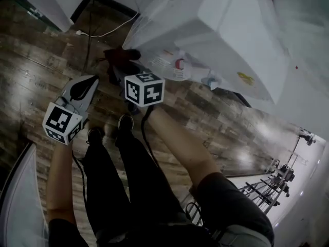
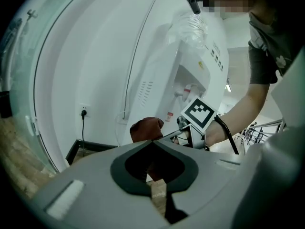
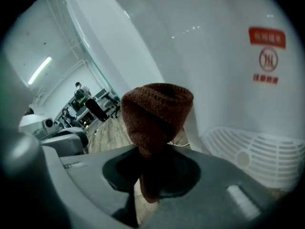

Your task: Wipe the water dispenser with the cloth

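Observation:
The white water dispenser (image 1: 231, 30) stands on the floor with a crumpled clear plastic bag (image 1: 154, 19) over its top. My right gripper (image 1: 122, 71) is shut on a dark reddish-brown knitted cloth (image 1: 119, 56), held against the dispenser's lower front. In the right gripper view the cloth (image 3: 155, 113) bulges out of the right gripper (image 3: 152, 149) beside the white panel (image 3: 214, 80), its red label (image 3: 267, 56) and the drip grille (image 3: 257, 151). My left gripper (image 1: 88, 82) hangs to the left, apart from the dispenser. In its own view the left gripper (image 2: 153, 141) is shut, with the cloth (image 2: 147, 128) beyond it.
The floor (image 1: 41, 60) is dark wood planks. A white cable (image 1: 110, 31) and a black cord (image 1: 88, 40) run by the dispenser's base, and a wall socket (image 2: 84, 111) shows. The person's legs and shoes (image 1: 123, 123) stand below the grippers. Metal racks (image 1: 267, 187) are at the lower right.

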{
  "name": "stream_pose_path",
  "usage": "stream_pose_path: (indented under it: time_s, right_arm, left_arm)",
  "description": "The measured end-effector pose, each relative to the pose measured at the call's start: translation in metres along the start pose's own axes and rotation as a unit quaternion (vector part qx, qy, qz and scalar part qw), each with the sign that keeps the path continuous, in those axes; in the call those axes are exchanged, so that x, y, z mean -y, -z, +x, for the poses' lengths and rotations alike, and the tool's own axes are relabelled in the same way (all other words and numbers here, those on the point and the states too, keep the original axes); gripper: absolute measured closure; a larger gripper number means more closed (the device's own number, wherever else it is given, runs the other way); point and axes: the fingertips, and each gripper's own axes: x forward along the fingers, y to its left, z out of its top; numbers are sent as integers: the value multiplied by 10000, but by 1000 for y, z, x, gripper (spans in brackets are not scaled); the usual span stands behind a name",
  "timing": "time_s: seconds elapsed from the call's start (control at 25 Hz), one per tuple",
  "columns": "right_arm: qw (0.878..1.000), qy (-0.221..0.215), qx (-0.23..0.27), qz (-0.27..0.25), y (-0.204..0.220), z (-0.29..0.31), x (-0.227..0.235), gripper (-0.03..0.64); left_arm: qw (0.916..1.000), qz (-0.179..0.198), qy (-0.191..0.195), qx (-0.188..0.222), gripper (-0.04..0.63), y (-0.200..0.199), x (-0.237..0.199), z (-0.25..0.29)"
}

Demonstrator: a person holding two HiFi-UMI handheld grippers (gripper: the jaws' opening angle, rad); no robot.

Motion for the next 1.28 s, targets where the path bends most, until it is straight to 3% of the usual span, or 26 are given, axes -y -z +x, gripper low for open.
stream_pose_path:
  time_s: [0.24, 0.44, 0.76, 1.0, 1.28]
  right_arm:
    - [9993, -255, 202, 159, -41, -51, -46, 557]
    - [9972, -309, 535, 415, -76, -93, -74, 557]
    - [9939, -455, 954, 308, -146, -161, -111, 557]
    - [9867, -685, 1353, 582, -191, -215, -141, 557]
    - [9816, -1078, 1565, 152, -200, -260, -168, 557]
  left_arm:
    - [9999, 82, -53, 45, 578, -59, 21, -17]
    - [9991, -11, -283, 324, 578, -108, 34, -31]
    - [9959, 9, -595, 674, 578, -179, 52, -65]
    - [9939, -54, -750, 802, 578, -215, 78, -81]
    - [9932, -35, -820, 830, 578, -236, 109, -96]
